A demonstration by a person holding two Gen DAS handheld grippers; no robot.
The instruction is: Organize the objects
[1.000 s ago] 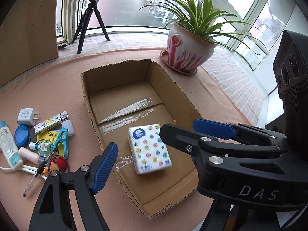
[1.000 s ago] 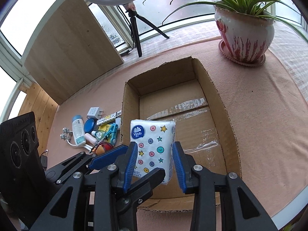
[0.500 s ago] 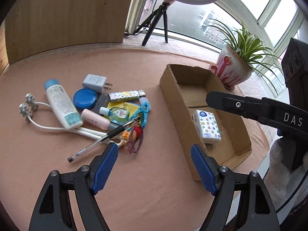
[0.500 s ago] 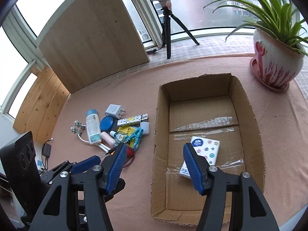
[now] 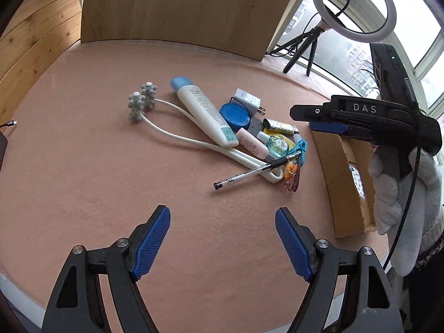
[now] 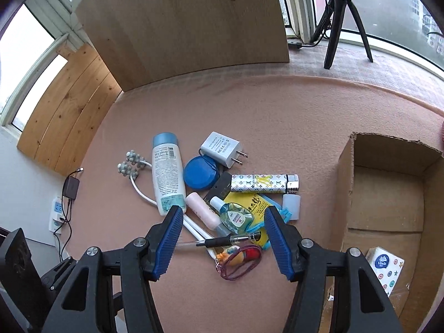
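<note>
Pinkish felt-covered counter [image 6: 277,116] by a big window, with a plywood panel leaning at the back. The leftover clutter sits in one heap left of the open brown cardboard box [image 6: 344,194], which so far holds just the white tissue pack with coloured dots [image 6: 385,267], lying at its near end.

The right tool [image 6: 223,234] hangs over the heap, jaws apart with nothing in them; the left tool [image 5: 222,236] is spread wide and empty above bare felt.

The clear ballpoint pen with black grip [image 6: 222,241] lies on top nearest the right tool: light, stiff, slick, likely to roll, so I'd pinch it mid-barrel. The white lotion tube with blue cap [image 6: 168,174] looks squishy; grab across its body. The small glass-look blue bottle [image 6: 236,217] seems the fragile one.
</note>
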